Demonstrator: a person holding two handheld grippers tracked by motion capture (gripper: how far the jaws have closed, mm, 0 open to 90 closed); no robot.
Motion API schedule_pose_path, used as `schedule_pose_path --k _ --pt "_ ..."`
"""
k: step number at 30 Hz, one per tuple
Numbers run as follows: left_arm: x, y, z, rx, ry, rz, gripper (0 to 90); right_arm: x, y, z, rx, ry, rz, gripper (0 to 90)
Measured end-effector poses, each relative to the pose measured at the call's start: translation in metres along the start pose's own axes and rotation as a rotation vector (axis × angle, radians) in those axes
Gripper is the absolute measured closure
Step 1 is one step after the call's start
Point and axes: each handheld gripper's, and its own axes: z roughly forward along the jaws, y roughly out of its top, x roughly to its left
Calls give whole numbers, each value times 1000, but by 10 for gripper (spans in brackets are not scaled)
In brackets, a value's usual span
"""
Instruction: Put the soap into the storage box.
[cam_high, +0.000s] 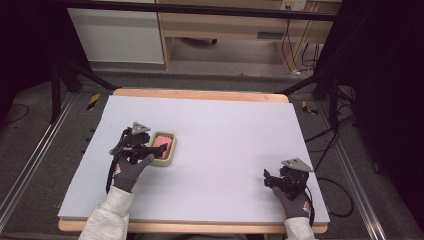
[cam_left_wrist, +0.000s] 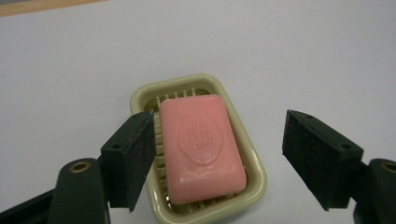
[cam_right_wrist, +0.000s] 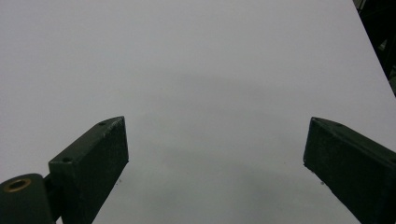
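A pink bar of soap (cam_left_wrist: 203, 147) with a round stamp on top lies in a pale green slotted soap dish (cam_left_wrist: 250, 154) on the white table. In the high view the soap (cam_high: 161, 143) and dish (cam_high: 165, 159) sit left of the table's middle. My left gripper (cam_high: 154, 148) hovers over the dish's left side, open; in the left gripper view its jaws stand wide, one over the dish's left rim, the other right of the dish, with the soap between them untouched. My right gripper (cam_high: 272, 178) rests near the front right, open over bare table (cam_right_wrist: 210, 93).
The white tabletop (cam_high: 225, 135) has a wooden edge (cam_high: 200, 94) at the far side. Black frame legs and cables (cam_high: 330, 100) stand beyond the table's right, a wooden cabinet (cam_high: 225, 30) behind. Wide free surface lies between the two grippers.
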Motion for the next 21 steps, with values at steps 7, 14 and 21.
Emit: schedule_pose_path --k 7,14,21 --pt "5 -11 -13 -38 -5 0 244 -2 0 -1 -6 -25 11 60" --pt "17 -36 -26 -36 35 11 223 -4 -1 -2 -8 -45 15 56" --pt "27 -61 -32 -25 43 -6 218 -8 -2 -3 2 -44 30 55"
